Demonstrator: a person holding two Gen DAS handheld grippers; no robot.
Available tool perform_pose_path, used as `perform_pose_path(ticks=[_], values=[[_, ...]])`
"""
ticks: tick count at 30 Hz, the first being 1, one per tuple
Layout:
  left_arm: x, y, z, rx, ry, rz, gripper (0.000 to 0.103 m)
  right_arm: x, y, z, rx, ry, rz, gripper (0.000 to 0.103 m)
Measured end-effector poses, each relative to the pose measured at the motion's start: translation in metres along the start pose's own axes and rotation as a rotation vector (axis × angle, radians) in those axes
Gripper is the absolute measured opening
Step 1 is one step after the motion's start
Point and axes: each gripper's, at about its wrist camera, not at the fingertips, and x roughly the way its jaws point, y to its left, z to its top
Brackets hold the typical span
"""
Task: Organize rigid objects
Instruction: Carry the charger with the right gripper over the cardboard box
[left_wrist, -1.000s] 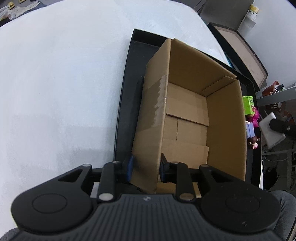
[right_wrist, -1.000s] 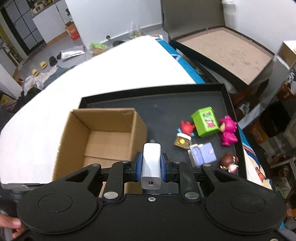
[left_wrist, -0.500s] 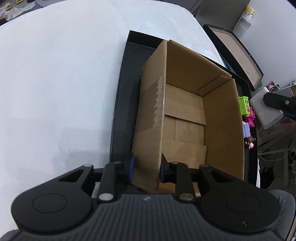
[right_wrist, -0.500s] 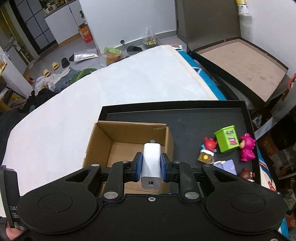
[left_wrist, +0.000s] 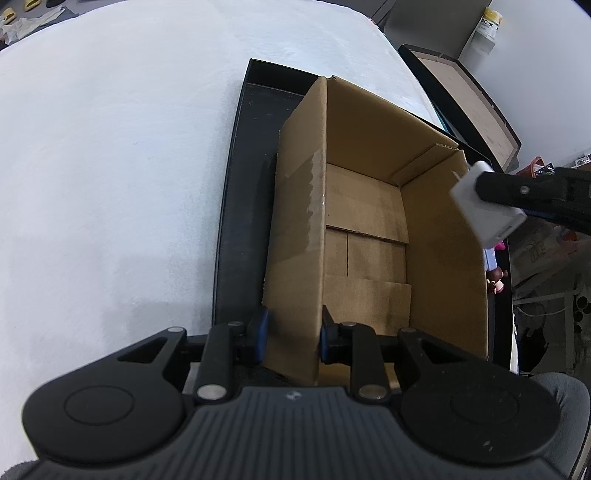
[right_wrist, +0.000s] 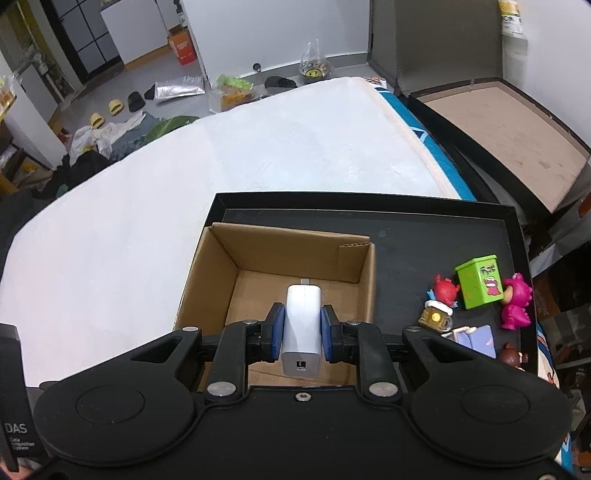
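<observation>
An open cardboard box stands on a black tray. My left gripper is shut on the box's near wall. My right gripper is shut on a white charger and holds it above the box's open top. The charger also shows in the left wrist view, over the box's right wall. The box is empty inside.
Small toys lie on the tray right of the box: a green cube, a pink figure, a red figure, a yellow-faced piece and a lilac box. The tray rests on a white mattress. A large open dark box stands at the back right.
My right gripper has moved left with the charger, from beside the box to above its opening. My left gripper has kept its hold on the box wall.
</observation>
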Motion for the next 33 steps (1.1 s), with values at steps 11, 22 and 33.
perform_pose_path(ticks=[11,22,33], values=[[0.003,0.002,0.001,-0.006,0.008,-0.019,0.025,0.025,0.014,0.000,-0.002,0.032,0.000,0.021],[0.002,0.003,0.000,-0.012,0.009,-0.034,0.025,0.053,0.020,0.003,0.029,0.068,0.037,0.021],[0.002,0.005,0.001,-0.014,0.007,-0.041,0.025,0.074,0.024,0.003,0.074,0.068,0.097,0.021]])
